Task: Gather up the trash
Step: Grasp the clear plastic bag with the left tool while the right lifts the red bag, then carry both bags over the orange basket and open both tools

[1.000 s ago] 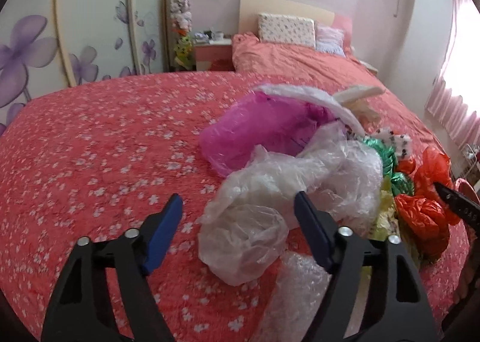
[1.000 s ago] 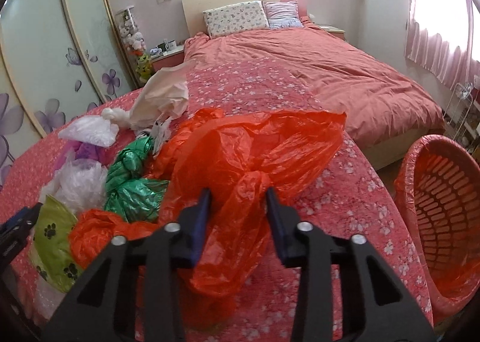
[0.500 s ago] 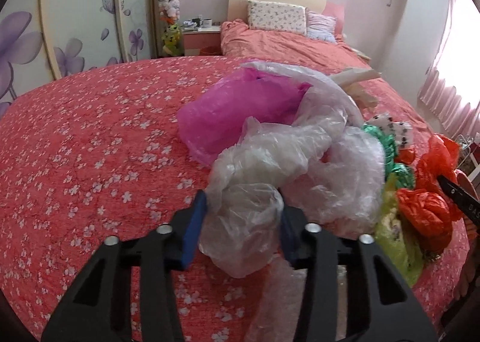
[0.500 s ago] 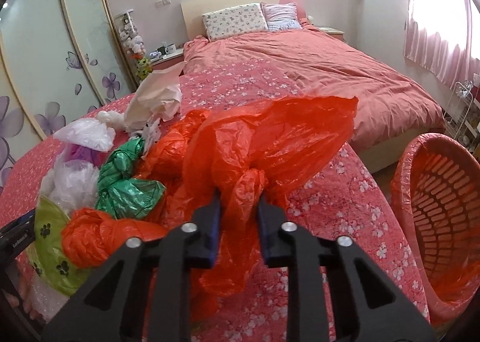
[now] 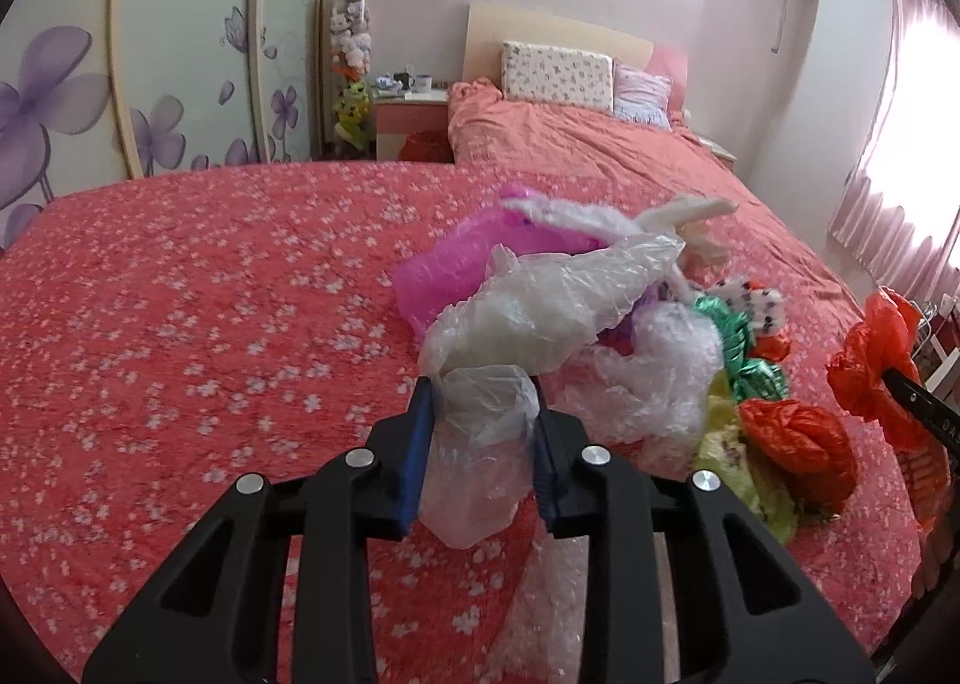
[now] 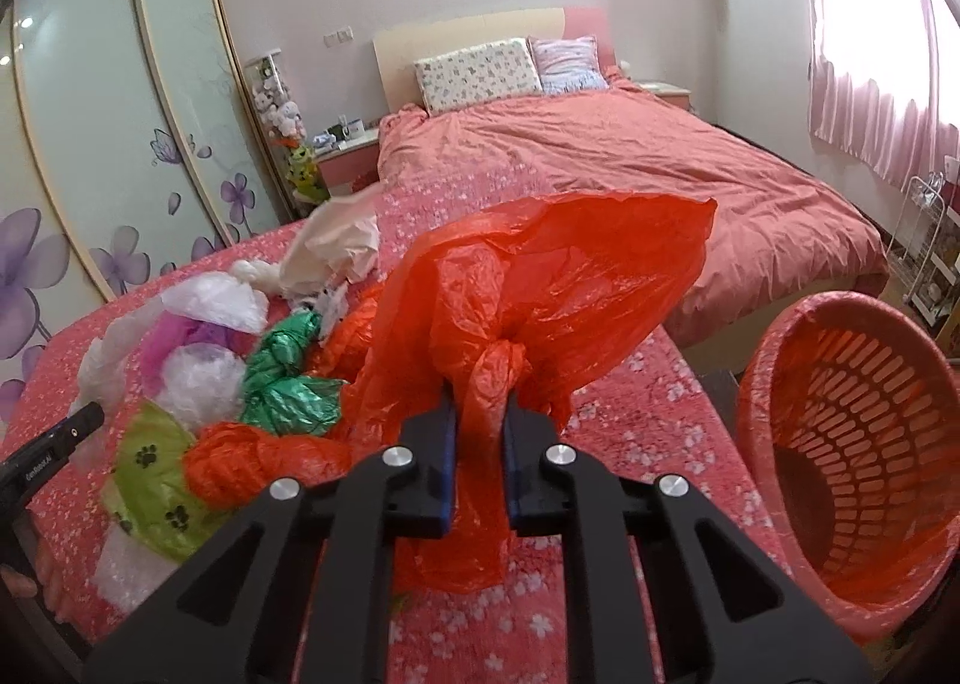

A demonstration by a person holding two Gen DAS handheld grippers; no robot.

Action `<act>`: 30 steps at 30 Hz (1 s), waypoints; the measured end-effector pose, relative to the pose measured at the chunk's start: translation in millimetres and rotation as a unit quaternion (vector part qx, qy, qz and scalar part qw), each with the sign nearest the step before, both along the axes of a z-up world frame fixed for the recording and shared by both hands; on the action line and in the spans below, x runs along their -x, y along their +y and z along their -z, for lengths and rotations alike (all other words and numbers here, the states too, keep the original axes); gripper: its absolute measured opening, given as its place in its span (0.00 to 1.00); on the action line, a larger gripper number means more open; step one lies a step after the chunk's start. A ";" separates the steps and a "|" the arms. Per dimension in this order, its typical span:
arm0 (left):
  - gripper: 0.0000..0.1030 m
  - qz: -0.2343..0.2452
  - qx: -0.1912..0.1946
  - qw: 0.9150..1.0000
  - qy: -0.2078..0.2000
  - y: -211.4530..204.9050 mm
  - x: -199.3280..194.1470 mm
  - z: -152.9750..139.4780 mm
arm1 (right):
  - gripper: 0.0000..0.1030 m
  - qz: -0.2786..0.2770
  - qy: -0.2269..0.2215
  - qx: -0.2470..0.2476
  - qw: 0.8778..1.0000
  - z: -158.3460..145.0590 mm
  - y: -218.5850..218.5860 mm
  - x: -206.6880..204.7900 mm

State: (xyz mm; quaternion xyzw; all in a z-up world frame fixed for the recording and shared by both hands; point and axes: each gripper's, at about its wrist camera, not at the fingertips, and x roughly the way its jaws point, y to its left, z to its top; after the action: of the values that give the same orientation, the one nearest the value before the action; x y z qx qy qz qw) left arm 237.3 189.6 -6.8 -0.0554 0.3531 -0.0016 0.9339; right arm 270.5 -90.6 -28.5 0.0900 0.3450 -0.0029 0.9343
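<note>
**Bags being gripped over the flowered bedspread**

A red quilt (image 5: 180,324) printed with small white blossoms is being used as the surface, with a pink perforated basket (image 6: 852,444) at the right. A crinkled clear plastic bag (image 5: 480,414) is being pinched by the left gripper (image 5: 480,444), jaws nearly closed. A glossy orange bag (image 6: 540,312) is being clamped, apparently lifted, by the right gripper (image 6: 480,444).

We are in a home bedroom: a bed (image 6: 630,174) with pillows (image 6: 477,74), a flowered wardrobe (image 5: 150,54), pink curtains (image 6: 870,54) and a nightstand (image 5: 411,114).
</note>
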 end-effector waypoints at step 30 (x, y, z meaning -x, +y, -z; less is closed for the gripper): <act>0.29 0.179 0.041 0.982 -0.036 -203.3 19.3 -50.1 | 0.13 0.101 -0.055 0.019 0.993 -42.7 -138.1 107.0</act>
State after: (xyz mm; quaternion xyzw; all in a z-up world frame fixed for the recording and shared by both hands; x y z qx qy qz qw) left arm 218.1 -13.7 43.3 -0.0298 0.3236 -0.1855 0.9274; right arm 163.6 -228.7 14.2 0.1065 0.2818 -0.0988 0.9484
